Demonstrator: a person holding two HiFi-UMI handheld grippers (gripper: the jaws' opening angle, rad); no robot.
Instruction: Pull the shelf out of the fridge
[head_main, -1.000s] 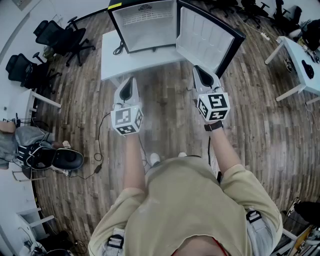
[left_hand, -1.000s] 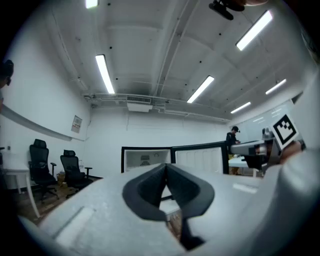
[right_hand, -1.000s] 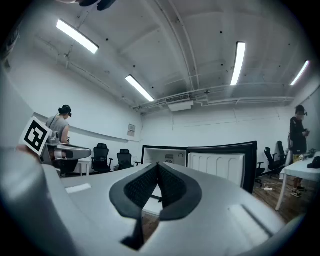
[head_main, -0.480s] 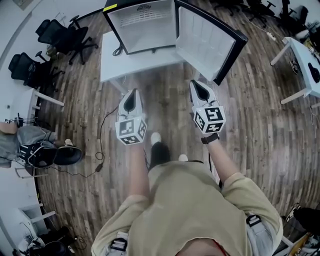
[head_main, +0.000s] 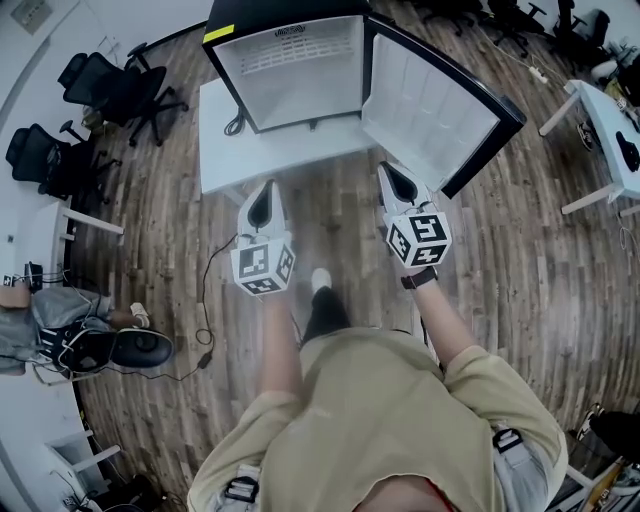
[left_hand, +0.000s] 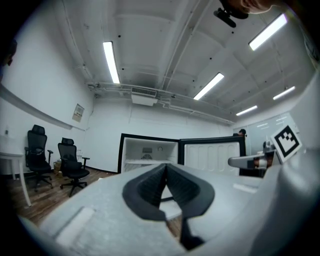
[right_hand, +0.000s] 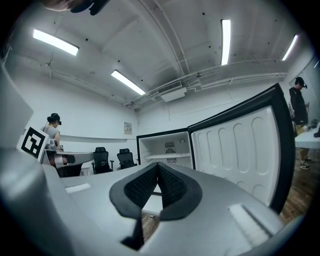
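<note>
A small black fridge (head_main: 232, 75) stands on a white bench (head_main: 250, 155). Its door (head_main: 430, 100) hangs wide open on the right side. The inside of the fridge is white. In the right gripper view, a white shelf (right_hand: 167, 156) goes across the inside, up near the top. A round vent (right_hand: 170, 148) sits on the back wall, just above the shelf. The left gripper view shows the same shelf (left_hand: 145, 161) inside the fridge (left_hand: 121, 152). I cannot tell if anything lies on it. The inside of the door (right_hand: 240, 150) has long rounded bumps.

The person stands on the wood floor (head_main: 330, 225) in front of the bench and holds both grippers out toward the fridge. Both are well apart from the fridge and the shelf.

The left gripper (head_main: 265, 187) points at the bench. In its own view the left gripper (left_hand: 166, 167) has its jaws closed, with the tips touching and nothing between them. The right gripper (head_main: 392, 170) is near the bottom edge of the open door. In its own view the right gripper (right_hand: 158, 165) also has its jaws pressed together, and it holds nothing.

Black office chairs (head_main: 110, 75) stand off to the left.
</note>
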